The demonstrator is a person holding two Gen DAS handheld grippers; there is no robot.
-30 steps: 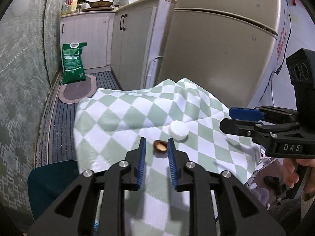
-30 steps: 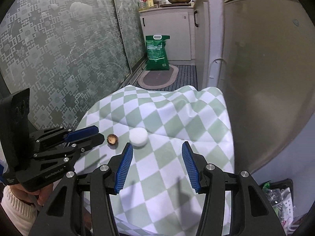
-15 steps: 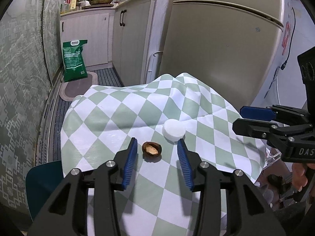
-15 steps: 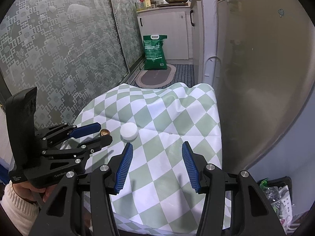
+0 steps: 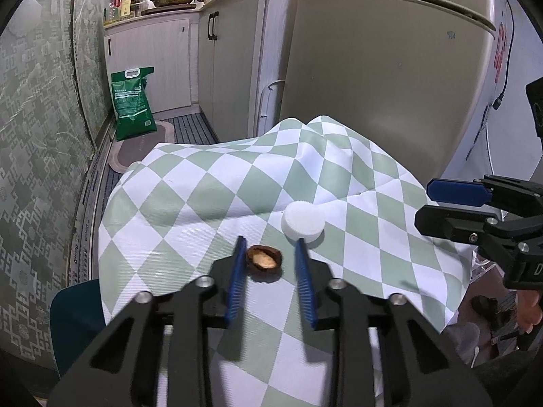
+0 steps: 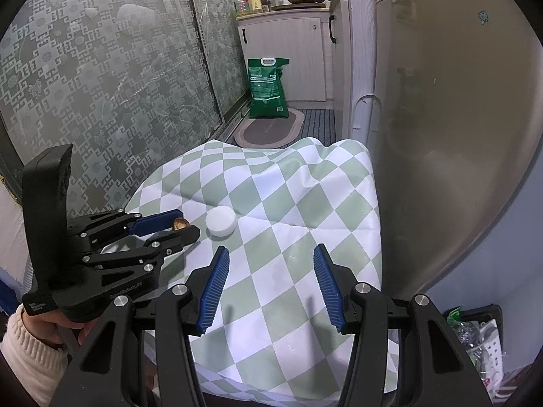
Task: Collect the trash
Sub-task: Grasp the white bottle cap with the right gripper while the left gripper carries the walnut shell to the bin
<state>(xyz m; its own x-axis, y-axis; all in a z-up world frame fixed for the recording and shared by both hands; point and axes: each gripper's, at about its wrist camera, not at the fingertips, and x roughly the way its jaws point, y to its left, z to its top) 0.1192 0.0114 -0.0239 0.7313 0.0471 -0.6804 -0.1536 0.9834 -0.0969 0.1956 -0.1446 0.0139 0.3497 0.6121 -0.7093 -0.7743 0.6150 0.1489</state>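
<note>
A beige fridge (image 5: 383,78) stands at the far right behind the checked tablecloth (image 5: 190,203). The right gripper (image 6: 269,283) hovers near, jaws apart and empty. The left gripper (image 5: 269,264) has just been closing around the brown nutshell (image 5: 264,258); one pad seems to touch it. A white cap (image 5: 302,220) lies just beyond.

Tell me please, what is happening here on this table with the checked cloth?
A person is clearing trash with a handheld gripper in each hand. The left gripper is set around a small brown nutshell on the green-and-white checked tablecloth; its jaws have just been closing, but a gap remains on one side, so the shell is not gripped yet. A white ribbed plastic bottle cap lies just beyond it, untouched. The right gripper hovers open over the cloth, holding nothing.
</note>
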